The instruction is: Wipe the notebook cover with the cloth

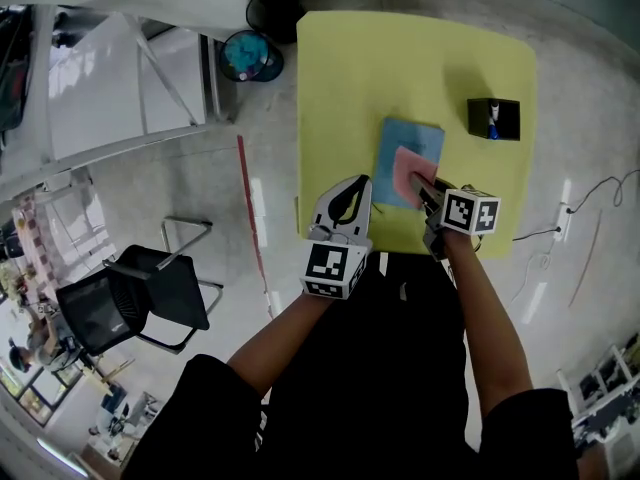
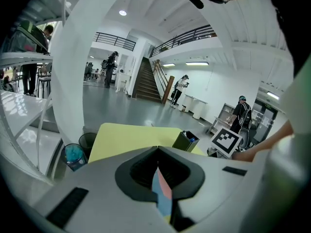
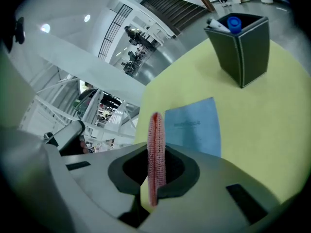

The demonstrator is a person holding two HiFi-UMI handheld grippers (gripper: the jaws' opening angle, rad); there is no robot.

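Observation:
A blue notebook [image 1: 412,146] lies flat in the middle of the yellow table [image 1: 350,88]. Over its near edge hangs a pink cloth [image 1: 409,176], and my right gripper [image 1: 426,190] is shut on it. The right gripper view has the cloth [image 3: 156,144] standing as a thin upright strip between the closed jaws of the right gripper [image 3: 156,155], with the notebook [image 3: 195,127] just beyond. My left gripper [image 1: 360,184] hovers at the table's near left part, beside the notebook; its jaws are shut with nothing held. Through their slit in the left gripper view show slivers of blue and pink.
A black pen holder [image 1: 494,118] with pens stands at the table's far right. On the floor left of the table are a teal-filled bin [image 1: 252,56], a black bin [image 1: 275,11] and a black chair [image 1: 140,293]. White tables fill the far left.

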